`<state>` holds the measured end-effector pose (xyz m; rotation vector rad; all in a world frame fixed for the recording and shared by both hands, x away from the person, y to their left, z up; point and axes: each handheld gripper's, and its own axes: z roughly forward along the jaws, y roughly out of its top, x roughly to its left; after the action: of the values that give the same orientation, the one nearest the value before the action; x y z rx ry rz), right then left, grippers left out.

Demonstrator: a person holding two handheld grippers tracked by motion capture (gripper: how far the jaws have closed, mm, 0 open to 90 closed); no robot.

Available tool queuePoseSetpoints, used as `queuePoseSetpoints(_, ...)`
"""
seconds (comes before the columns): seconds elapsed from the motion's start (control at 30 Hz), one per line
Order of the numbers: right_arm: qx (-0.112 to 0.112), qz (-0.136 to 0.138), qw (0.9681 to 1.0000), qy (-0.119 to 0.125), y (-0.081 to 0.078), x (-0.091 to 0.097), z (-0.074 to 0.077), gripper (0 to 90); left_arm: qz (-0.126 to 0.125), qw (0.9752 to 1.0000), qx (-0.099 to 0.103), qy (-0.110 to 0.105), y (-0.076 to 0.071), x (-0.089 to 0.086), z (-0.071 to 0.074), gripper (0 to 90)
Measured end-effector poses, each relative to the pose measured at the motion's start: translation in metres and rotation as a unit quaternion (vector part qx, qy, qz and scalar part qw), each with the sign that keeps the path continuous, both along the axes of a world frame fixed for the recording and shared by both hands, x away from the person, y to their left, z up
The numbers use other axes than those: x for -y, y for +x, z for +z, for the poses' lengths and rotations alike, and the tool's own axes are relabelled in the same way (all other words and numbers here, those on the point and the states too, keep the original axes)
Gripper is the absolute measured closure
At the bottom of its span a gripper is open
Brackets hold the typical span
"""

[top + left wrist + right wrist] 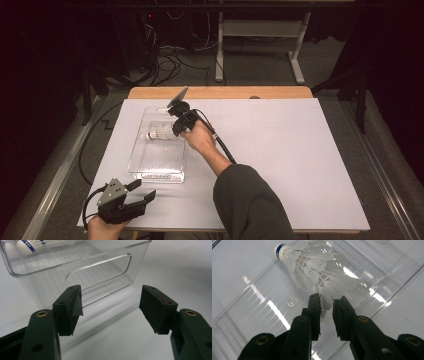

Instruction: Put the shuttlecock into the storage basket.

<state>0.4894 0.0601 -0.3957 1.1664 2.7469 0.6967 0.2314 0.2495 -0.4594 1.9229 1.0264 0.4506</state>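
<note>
A white feathered shuttlecock [317, 267] with a blue band at its cork lies on its side in a clear plastic bin [244, 315]. My right gripper [327, 300] reaches into the bin, and its jaws stand slightly apart around the rim of the feather skirt without pressing on it. From above, the shuttlecock [159, 134] lies in the far half of the bin [150, 170], with the right gripper [175, 131] just right of it. My left gripper [144, 189] rests open on the table near the bin's front end. Its wide jaws [112, 302] face the bin's handle cut-out [100, 272], and the shuttlecock [27, 246] lies beyond it.
A white board [300, 160] covers the table, with a wooden edge [220, 92] at the back. The person's dark sleeve [250, 200] crosses the near middle. Cables and a table frame [260, 30] stand on the floor beyond.
</note>
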Motion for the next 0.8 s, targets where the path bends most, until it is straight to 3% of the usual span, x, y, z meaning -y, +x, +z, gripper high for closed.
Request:
queuePoseSetpoints(0.3,0.030,-0.006,0.9995,0.004,-0.003,0.005,0.009,75.8,0.000,1.0000,0.000,0.000,0.000,0.000,0.000,35.3)
queuePoseSetpoints(0.8,0.051,-0.006,0.9982,0.032,-0.008,0.014,0.014,71.5,0.001,1.0000,-0.001,-0.001,0.000,0.000,0.000,35.3)
